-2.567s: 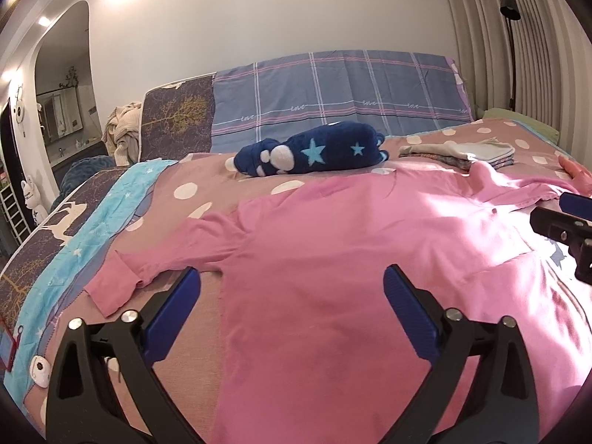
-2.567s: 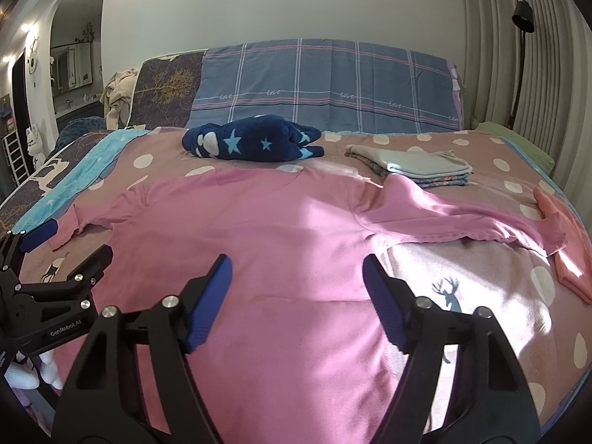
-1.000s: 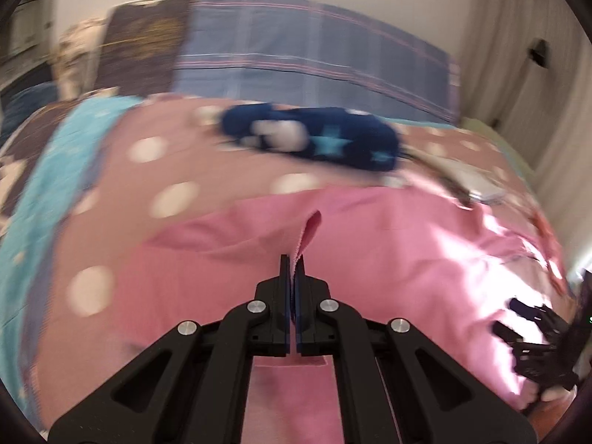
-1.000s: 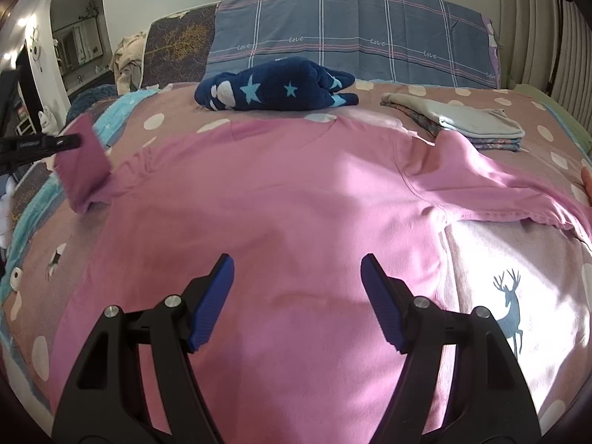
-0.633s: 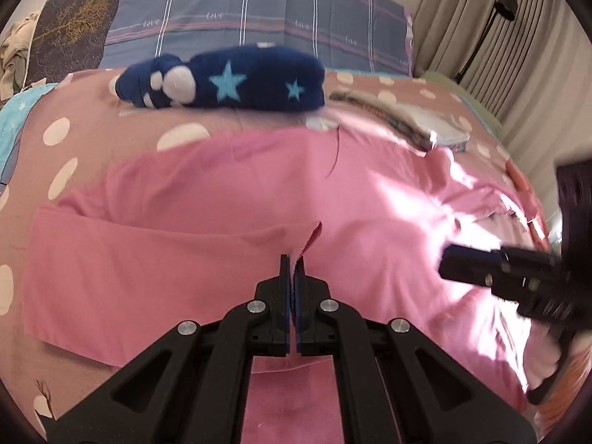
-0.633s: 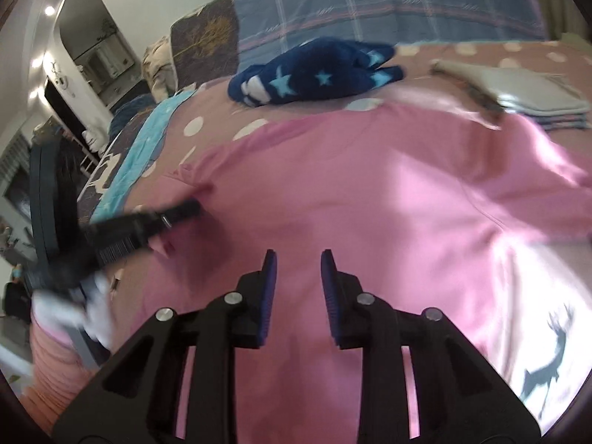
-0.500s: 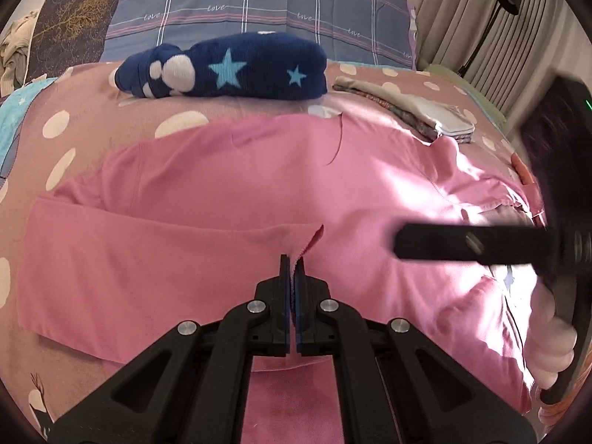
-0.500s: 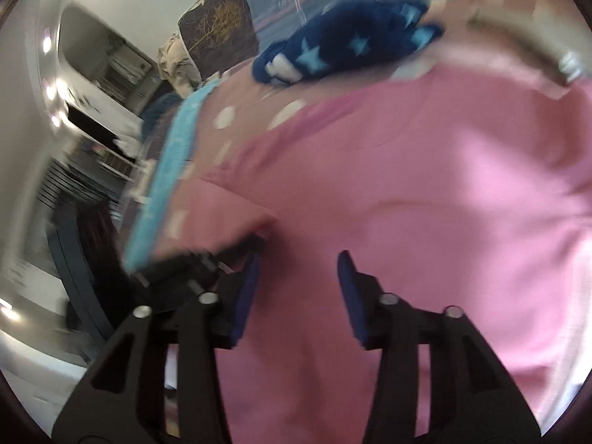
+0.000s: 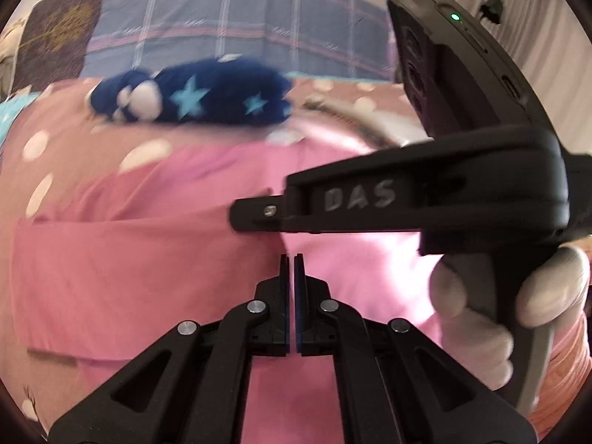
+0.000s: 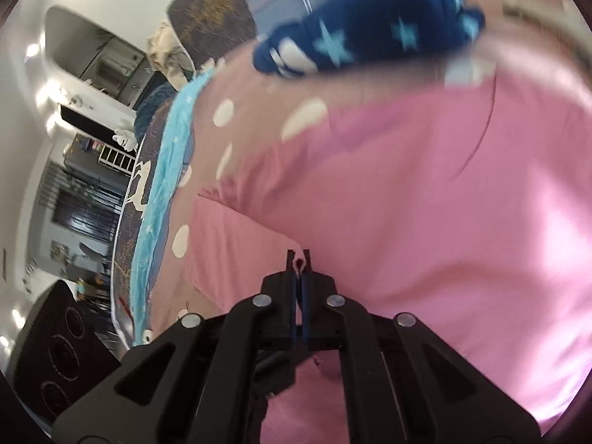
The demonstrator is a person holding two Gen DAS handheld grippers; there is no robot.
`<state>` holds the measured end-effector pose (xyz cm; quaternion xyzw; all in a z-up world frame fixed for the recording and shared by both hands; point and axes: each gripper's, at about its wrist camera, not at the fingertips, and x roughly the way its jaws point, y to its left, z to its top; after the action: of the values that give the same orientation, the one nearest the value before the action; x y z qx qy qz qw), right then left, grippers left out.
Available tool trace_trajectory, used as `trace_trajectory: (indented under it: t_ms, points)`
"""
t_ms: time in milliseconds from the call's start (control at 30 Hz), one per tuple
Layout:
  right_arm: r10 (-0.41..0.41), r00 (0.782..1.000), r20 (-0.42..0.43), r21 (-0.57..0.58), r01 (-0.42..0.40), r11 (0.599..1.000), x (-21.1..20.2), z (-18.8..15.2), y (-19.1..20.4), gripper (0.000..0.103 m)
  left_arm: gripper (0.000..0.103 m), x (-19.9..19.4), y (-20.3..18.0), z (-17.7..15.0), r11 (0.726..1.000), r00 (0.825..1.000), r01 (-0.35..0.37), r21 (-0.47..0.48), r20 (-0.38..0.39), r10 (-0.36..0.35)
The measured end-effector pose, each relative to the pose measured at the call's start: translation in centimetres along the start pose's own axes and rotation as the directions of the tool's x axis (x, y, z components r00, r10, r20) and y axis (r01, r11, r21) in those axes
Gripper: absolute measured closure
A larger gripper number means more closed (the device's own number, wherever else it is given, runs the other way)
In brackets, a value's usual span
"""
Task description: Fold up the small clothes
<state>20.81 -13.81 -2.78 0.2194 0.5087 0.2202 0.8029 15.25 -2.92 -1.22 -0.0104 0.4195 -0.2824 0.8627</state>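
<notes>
A pink long-sleeved shirt (image 9: 155,259) lies spread on the bed, its left sleeve (image 9: 111,266) folded across the body. My left gripper (image 9: 291,259) is shut on the sleeve's cuff end, low over the shirt. My right gripper (image 10: 299,259) is shut on a pinch of pink fabric at the sleeve's edge (image 10: 236,244). In the left wrist view the right gripper (image 9: 259,214) reaches in from the right, held by a gloved hand (image 9: 481,318), just above my left fingertips.
A navy star-patterned plush (image 9: 199,96) lies beyond the shirt, also in the right wrist view (image 10: 370,37). A checked blue pillow (image 9: 229,37) stands behind it. Folded clothes (image 9: 370,122) lie at back right. The bed's left edge has a turquoise blanket (image 10: 162,170).
My left gripper closed on the left sleeve and carried it across the shirt's body. My right gripper swung left to the sleeve and closed on the fabric next to the left gripper.
</notes>
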Motion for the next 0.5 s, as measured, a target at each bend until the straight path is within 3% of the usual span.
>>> trace_trajectory:
  t_ms: [100,233,300,333,367,400,467,500]
  points:
    - [-0.059,0.995,0.077,-0.048,0.063,0.997,-3.1,1.1,-0.5,0.101,0.102,0.3,-2.7,2.0,0.998,0.998,0.045,0.039,0.037,-0.046]
    - [-0.136,0.978,0.156,-0.031,0.143,0.989,-6.3,2.5,-3.3,0.101,0.102,2.3,-5.9,3.4,0.992,0.993,0.104,0.074,0.042,-0.107]
    - [-0.172,0.972,0.16,0.003,0.174,0.985,-6.8,2.7,-5.5,0.101,0.091,3.4,-6.6,3.3,0.993,0.995,0.091,0.078,0.027,-0.094]
    - [-0.191,0.97,0.148,0.023,0.19,0.982,-6.6,2.6,-6.8,0.101,0.079,3.9,-6.5,3.0,0.994,0.996,0.084,0.073,0.016,-0.085]
    - [-0.2,0.97,0.136,0.033,0.197,0.98,-6.3,2.7,-7.5,0.096,0.07,4.1,-6.1,2.6,0.995,0.997,0.072,0.066,0.009,-0.072]
    - [-0.219,0.968,0.123,0.048,0.215,0.976,-6.0,2.5,-8.7,0.094,0.068,4.0,-5.5,2.1,0.997,0.999,0.048,0.062,0.005,-0.048]
    - [-0.258,0.958,0.122,0.065,0.252,0.966,-5.8,1.6,-10.6,0.073,0.065,3.0,-3.8,0.9,0.998,1.0,-0.007,0.06,0.012,0.006]
    - [-0.265,0.956,0.127,0.063,0.259,0.964,-5.9,1.2,-11.0,0.073,0.065,2.5,-2.8,0.4,0.998,0.999,-0.036,0.054,0.018,0.035]
